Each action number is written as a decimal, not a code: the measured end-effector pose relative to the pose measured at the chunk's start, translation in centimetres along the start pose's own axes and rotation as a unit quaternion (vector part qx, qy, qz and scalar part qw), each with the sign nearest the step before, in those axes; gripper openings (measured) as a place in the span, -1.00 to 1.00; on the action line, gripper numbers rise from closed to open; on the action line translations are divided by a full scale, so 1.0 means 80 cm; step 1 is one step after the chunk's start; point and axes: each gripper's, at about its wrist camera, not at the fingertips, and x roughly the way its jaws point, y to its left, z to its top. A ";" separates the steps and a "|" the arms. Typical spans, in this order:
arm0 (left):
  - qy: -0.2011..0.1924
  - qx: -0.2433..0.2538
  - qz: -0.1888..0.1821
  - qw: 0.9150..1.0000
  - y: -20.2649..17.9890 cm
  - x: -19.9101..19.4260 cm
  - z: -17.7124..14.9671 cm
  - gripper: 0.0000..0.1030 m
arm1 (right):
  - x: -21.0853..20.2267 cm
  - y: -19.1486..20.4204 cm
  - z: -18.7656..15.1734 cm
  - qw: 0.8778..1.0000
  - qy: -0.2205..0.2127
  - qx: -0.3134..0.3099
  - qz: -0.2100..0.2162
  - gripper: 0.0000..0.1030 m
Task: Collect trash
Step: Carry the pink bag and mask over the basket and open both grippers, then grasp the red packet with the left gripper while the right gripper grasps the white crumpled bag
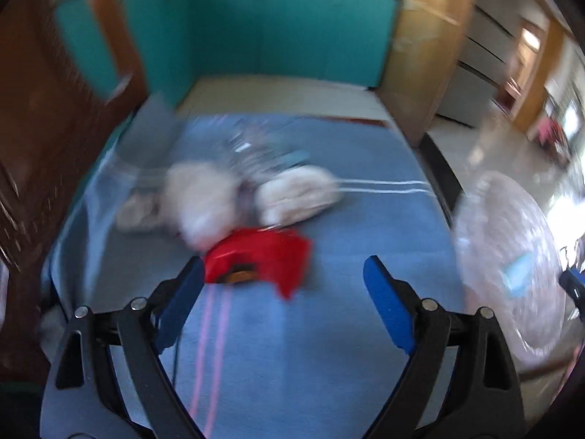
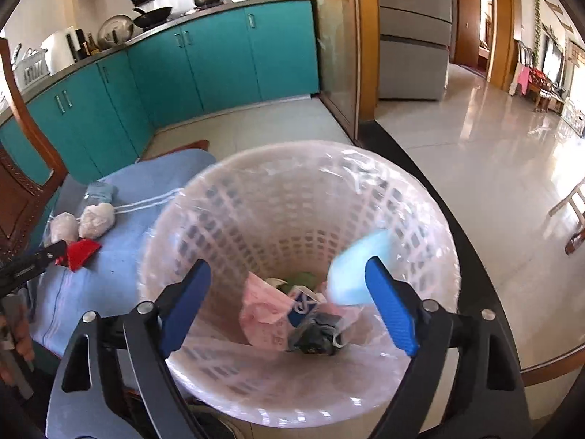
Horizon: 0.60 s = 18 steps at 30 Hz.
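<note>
A red wrapper [image 1: 261, 256] lies on the blue cloth [image 1: 329, 322], just ahead of my open left gripper [image 1: 283, 274]; the view is blurred. Behind it lie two white crumpled wads [image 1: 204, 201] and a clear plastic bag [image 1: 256, 146]. My right gripper [image 2: 289, 278] is open and empty over a white lattice wastebasket [image 2: 256, 190] lined with clear plastic. A light blue piece [image 2: 356, 267], blurred, is inside the basket near the right finger. Pink wrappers [image 2: 263, 314] and a dark item [image 2: 314, 336] lie at the bottom. The right wrist view also shows the red wrapper [image 2: 82, 252] and the left gripper's fingertips [image 2: 55, 250] beside it.
The wastebasket [image 1: 504, 256] stands at the cloth's right edge. A wooden chair [image 2: 22, 190] is at the left. Teal kitchen cabinets [image 2: 219, 55] stand behind, with pots on the counter. A shiny tiled floor [image 2: 475, 164] stretches to the right.
</note>
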 end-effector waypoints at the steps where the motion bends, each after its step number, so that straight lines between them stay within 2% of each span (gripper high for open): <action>1: 0.009 -0.009 -0.002 1.000 0.010 0.011 0.001 0.72 | -0.002 0.006 0.002 1.000 -0.001 -0.005 0.000 0.65; 4: 0.030 -0.019 -0.008 0.999 0.024 0.037 0.000 0.72 | -0.002 0.029 0.009 1.000 -0.003 -0.024 0.007 0.66; 7: 0.032 -0.015 -0.023 0.999 0.024 0.045 -0.001 0.71 | -0.004 0.046 0.014 0.999 -0.007 -0.035 0.010 0.67; 9: 0.026 -0.008 -0.027 0.999 0.022 0.046 -0.001 0.60 | -0.006 0.055 0.016 0.999 -0.007 -0.038 0.018 0.67; 10: 0.025 -0.006 -0.030 0.999 0.022 0.048 -0.002 0.40 | -0.005 0.060 0.017 0.999 -0.007 -0.041 0.020 0.67; 11: 0.027 -0.003 -0.034 0.999 0.022 0.049 -0.002 0.29 | -0.005 0.065 0.017 0.999 -0.006 -0.044 0.022 0.67; 18: 0.032 -0.004 -0.066 0.997 0.039 0.027 -0.020 0.08 | 0.013 0.125 0.029 0.995 -0.003 -0.075 0.064 0.67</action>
